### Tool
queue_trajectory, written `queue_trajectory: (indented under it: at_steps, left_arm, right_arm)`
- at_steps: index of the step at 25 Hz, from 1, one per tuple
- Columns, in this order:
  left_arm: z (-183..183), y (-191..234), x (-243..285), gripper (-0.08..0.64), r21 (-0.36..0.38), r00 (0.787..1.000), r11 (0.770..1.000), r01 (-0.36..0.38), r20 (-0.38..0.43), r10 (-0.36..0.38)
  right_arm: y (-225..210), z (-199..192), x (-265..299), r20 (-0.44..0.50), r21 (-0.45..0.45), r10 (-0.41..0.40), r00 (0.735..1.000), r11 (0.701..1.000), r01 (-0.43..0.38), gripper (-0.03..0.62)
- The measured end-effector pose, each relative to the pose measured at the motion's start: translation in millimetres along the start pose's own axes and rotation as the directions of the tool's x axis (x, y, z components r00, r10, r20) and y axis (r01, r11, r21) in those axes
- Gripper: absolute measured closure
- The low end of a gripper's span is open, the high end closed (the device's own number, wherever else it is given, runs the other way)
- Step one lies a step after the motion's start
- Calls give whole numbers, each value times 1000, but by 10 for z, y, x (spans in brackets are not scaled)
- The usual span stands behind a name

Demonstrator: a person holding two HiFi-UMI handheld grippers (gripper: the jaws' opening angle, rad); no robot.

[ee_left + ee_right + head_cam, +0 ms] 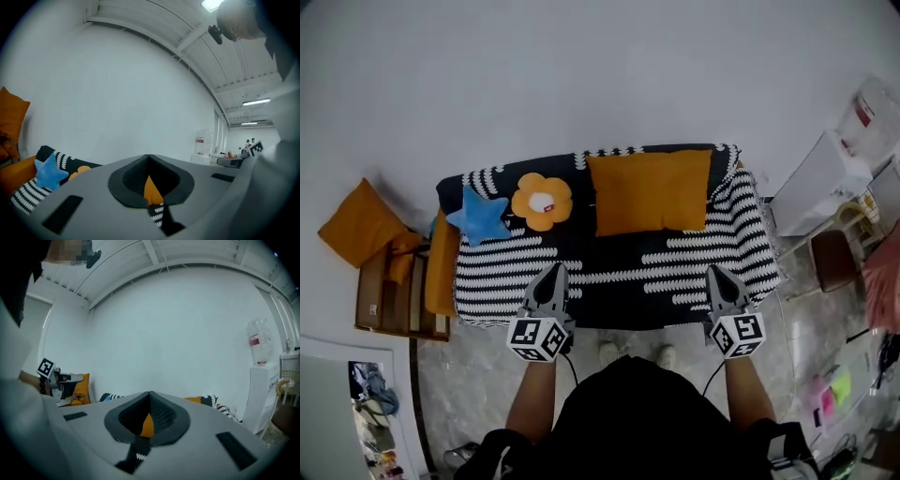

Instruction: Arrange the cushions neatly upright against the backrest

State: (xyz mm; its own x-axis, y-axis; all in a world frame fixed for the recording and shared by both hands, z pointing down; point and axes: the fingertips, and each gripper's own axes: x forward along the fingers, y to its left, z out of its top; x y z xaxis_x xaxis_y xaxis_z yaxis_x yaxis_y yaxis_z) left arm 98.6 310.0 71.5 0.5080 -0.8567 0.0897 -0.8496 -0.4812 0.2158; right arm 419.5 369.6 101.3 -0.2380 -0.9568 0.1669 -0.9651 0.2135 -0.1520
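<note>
A sofa point(712, 258) under a black-and-white striped cover runs across the head view. A big orange rectangular cushion point(649, 190) leans on its backrest right of centre. An orange flower cushion point(542, 201) and a blue star cushion point(478, 215) rest against the backrest to the left. Another orange cushion point(361, 223) lies off the sofa at far left. My left gripper point(554, 270) hovers over the seat's front edge, shut and empty. My right gripper point(713, 272) does the same further right. In the left gripper view the left gripper point(149, 157) has its jaws together, and the star cushion point(50, 172) shows at left. The right gripper point(150, 393) looks equally shut.
A wooden side table point(389, 291) stands by the sofa's left end with an orange cushion point(442, 267) against the armrest. A white cabinet point(820, 183), a water dispenser point(262, 380) and a chair point(834, 258) crowd the right side. The person's feet point(633, 353) stand just before the sofa.
</note>
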Motion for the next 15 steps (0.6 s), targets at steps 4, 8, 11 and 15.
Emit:
queue_trajectory:
  at_steps: [4,8,11,15]
  left_arm:
    - [35,-117,-16,543,-28,999,1000,-15,43,16]
    - [-3,-14,71,543,-80,998,994,-68,12,69]
    - [1,-23,98,545,-91,997,993,-72,19,74]
    - [-16,-70,150,545,-62,998,996,-67,11,68]
  right_arm:
    - [-223,23,-91,9,30,-14,1000,999,14,565]
    - [-372,38,-104,16,23,-15,1000,1000,15,565]
    - [-465,42,-128,25,34,-22,999,999,21,565]
    - [-543,55,-119,33,42,-33,999,999,32,565]
